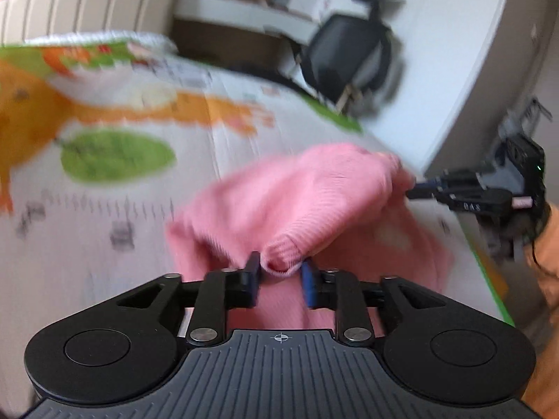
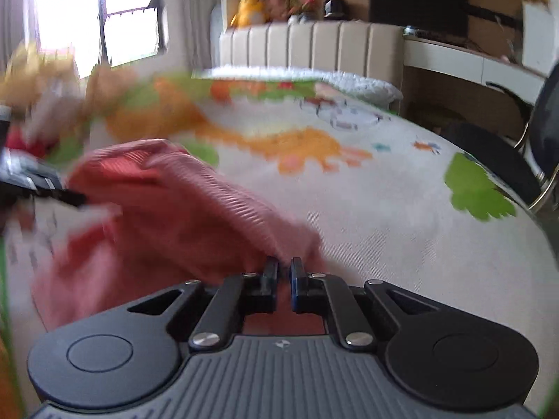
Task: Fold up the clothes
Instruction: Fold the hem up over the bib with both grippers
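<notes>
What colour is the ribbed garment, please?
Pink garment, clearest in the left wrist view.

1. Garment lies on the bed, near its edge.
2. Left gripper holds the garment's near hem; right gripper holds its far-right end.
3. Headboard stands behind the bed.
4. Chair stands beside the bed, to the right.

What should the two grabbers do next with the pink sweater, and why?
Probably carry the lifted edge forward and lay it flat. The left gripper pinches a ribbed edge of the pink sweater, and the right gripper pinches another part, so the sweater is bunched up above the cartoon bedspread, with no neat fold showing yet.
</notes>
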A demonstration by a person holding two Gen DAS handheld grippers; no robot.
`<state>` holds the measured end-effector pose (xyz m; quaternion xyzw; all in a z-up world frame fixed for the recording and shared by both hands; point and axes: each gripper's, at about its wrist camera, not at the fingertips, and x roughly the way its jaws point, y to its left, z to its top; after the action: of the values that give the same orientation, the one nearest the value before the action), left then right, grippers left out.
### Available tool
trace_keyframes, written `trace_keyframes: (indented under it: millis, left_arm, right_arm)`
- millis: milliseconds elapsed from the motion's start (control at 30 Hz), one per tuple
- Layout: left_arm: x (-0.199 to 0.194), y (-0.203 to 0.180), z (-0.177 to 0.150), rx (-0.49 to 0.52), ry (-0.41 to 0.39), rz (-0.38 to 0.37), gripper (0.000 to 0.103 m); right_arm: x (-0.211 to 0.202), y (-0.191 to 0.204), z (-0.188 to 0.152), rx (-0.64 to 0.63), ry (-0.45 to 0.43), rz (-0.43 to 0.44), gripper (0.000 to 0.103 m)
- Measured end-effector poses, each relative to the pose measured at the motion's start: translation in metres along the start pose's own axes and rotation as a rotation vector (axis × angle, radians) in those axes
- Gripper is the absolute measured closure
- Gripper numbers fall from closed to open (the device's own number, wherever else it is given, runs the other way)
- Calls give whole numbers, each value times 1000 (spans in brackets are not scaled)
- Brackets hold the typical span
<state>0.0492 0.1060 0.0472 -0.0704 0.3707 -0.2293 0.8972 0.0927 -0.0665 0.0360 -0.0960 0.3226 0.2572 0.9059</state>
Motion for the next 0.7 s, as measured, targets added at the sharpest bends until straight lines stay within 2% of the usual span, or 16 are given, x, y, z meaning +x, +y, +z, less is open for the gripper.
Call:
trace_keyframes:
  millis: [33, 67, 100, 167, 267, 333, 400, 433, 500, 600, 633, 667, 700]
  left_arm:
    - [0, 6, 1, -44, -3, -13, 52]
    - [0, 12, 2, -89, -7, -26, 44]
    - [0, 18, 3, -135, -12, -39, 40]
    - [0, 30, 5, -226, -21, -64, 22]
    - [0, 48, 9, -362, -34, -103, 16]
    - [0, 60, 11, -453, -43, -129, 15]
    - [0, 72, 14, -544, -52, -155, 15]
    - [12, 76, 13, -589, -15, -153, 15]
    - [30, 75, 11, -601, 25, -146, 15]
    - [53, 72, 11, -607, 61, -148, 19]
    - [59, 71, 14, -603, 59, -158, 25]
    - [64, 71, 19, -588, 58, -157, 37]
    - [69, 71, 25, -563, 60, -143, 43]
  right_arm:
    - [-2, 1, -7, -25, 22, 4, 91]
    - [-7, 1, -13, -38, 34, 6, 83]
    - [-12, -1, -15, -37, 38, 15, 78]
    - [-23, -9, -12, -1, 6, 42, 53]
    - [-35, -26, 2, 123, -85, 101, 44]
    - [-31, -42, 12, 262, -126, 162, 39]
    - [-11, -57, 20, 423, -120, 216, 38]
    - [1, -63, 22, 494, -100, 238, 38]
    - [31, -69, 24, 588, -37, 254, 38]
    - [66, -59, 25, 550, 25, 263, 38]
    - [75, -54, 26, 528, 32, 281, 40]
    - [81, -49, 28, 509, 31, 296, 48]
    - [86, -43, 30, 485, 24, 300, 52]
